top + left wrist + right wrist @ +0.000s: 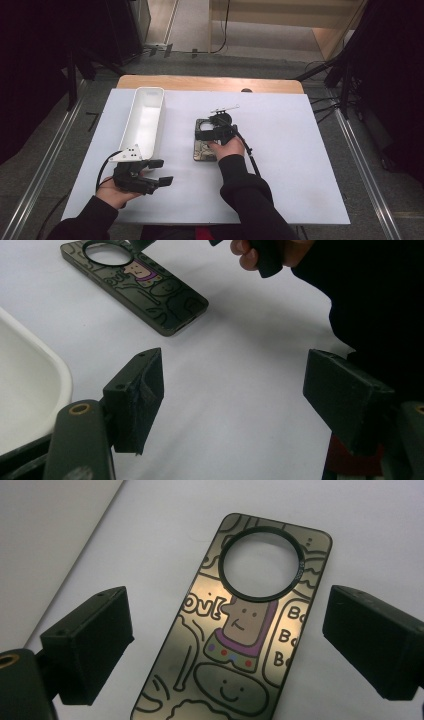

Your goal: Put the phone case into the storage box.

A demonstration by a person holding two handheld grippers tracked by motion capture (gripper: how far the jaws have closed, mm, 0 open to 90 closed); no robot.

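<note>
Your right gripper [227,645] is hanging over the phone case [237,630] with its jaws spread wide, one on each side of the case and not touching it. The case lies flat on the white sheet [290,150] near the middle of the table, round camera cutout at the far end, cartoon print facing up (its near end is cut off in the right gripper view, and from the high view your hand [227,147] covers part of it).

Your left gripper [150,177] sits near the left front of the sheet, jaws gaping too, nothing between them. Just beyond it is the long white tray [145,120]. There's a small thin thing [225,108] past the case, too tiny to make out.
</note>
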